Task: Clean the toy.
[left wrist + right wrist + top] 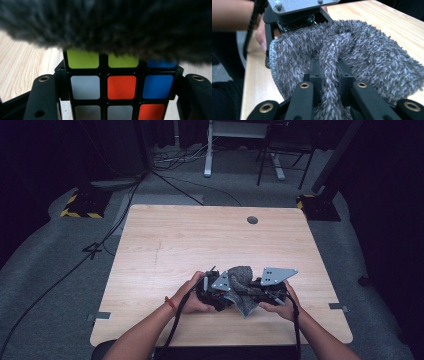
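My left gripper (pixel 121 78) is shut on a Rubik's cube (pixel 121 87), its jaws pressing the cube's two sides; green, white, orange and blue stickers face the camera. A grey fuzzy cloth (pixel 112 22) hangs over the cube's top. A bunched fold of this cloth (pixel 362 55) is pinched in my right gripper (pixel 329 67), which is shut on it. The left gripper's body (pixel 297 15) sits just behind the cloth. In the high view both grippers meet near the table's front edge, left gripper (pixel 220 295) and right gripper (pixel 252 292), with the cloth (pixel 242 280) between and over them.
The wooden table (pixel 200 240) has a round cable hole (pixel 252 220) at the back right. Cables (pixel 115 230) run across the grey floor to the left. Desk and chair legs (pixel 270 165) stand beyond the table.
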Demonstrator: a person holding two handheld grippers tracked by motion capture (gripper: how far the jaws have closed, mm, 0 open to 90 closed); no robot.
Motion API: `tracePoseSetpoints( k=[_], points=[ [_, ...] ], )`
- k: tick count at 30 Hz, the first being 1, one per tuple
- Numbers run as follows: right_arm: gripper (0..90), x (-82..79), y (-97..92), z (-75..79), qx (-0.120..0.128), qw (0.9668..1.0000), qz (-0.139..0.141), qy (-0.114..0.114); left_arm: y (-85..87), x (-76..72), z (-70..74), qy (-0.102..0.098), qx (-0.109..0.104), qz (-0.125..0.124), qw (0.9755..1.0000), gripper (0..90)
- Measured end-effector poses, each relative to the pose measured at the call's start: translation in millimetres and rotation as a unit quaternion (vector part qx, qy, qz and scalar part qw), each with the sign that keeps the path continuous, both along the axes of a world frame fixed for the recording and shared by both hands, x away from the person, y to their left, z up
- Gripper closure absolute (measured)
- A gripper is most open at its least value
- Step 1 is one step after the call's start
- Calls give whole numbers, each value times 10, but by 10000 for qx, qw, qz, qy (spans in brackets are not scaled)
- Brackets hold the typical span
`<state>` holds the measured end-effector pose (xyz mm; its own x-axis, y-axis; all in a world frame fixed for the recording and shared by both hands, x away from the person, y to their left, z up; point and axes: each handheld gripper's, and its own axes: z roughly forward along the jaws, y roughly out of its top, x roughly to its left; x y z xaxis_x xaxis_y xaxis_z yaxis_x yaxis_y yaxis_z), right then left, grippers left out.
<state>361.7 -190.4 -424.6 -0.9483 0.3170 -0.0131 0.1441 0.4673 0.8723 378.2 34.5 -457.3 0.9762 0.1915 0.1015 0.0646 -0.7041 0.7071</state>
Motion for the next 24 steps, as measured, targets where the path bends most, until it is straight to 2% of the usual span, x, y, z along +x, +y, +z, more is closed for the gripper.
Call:
tracePoseSetpoints(
  k=[4,5,8,11,12,13,14,16,17,18,20,22,24],
  points=[
    [787,23,-37,-7,-146,9998,-129,8,36,-20,41,-27,-103,-36,9999,334],
    [787,59,-91,-35,-222,9993,-279,70,42,-24,51,-16,-142,-55,9999,334],
    [787,107,-170,-97,-358,9983,-435,160,63,-42,105,-81,-235,-85,9997,335],
    [787,126,-209,-132,-486,9973,-522,157,74,-48,126,-94,-286,-100,9995,335],
    [787,151,-234,-165,-505,9966,-575,290,79,-54,138,-88,-332,-82,9994,335],
    [787,151,-234,-165,-505,9966,-575,290,81,-53,144,-99,-365,-90,9992,335],
    [787,158,-225,-184,-623,9960,-599,236,82,-51,153,-107,-375,-87,9992,335],
    [787,153,-227,-178,-500,9967,-586,241,88,-56,164,-139,-385,-63,9991,335],
    [787,137,-222,-153,-493,9968,-608,133,91,-54,165,-150,-384,-62,9991,335],
    [787,137,-222,-153,-493,9968,-608,133,91,-52,162,-167,-379,-38,9991,335],
    [787,97,-213,-90,-373,9976,-591,17,91,-32,144,-149,-322,-14,9994,335],
    [787,34,-176,-6,-138,9989,-453,-28,62,-12,90,-87,-225,8,9997,335],
    [787,16,-158,13,-111,9992,-374,-28,49,-11,72,-55,-200,-10,9998,335]
  ],
)
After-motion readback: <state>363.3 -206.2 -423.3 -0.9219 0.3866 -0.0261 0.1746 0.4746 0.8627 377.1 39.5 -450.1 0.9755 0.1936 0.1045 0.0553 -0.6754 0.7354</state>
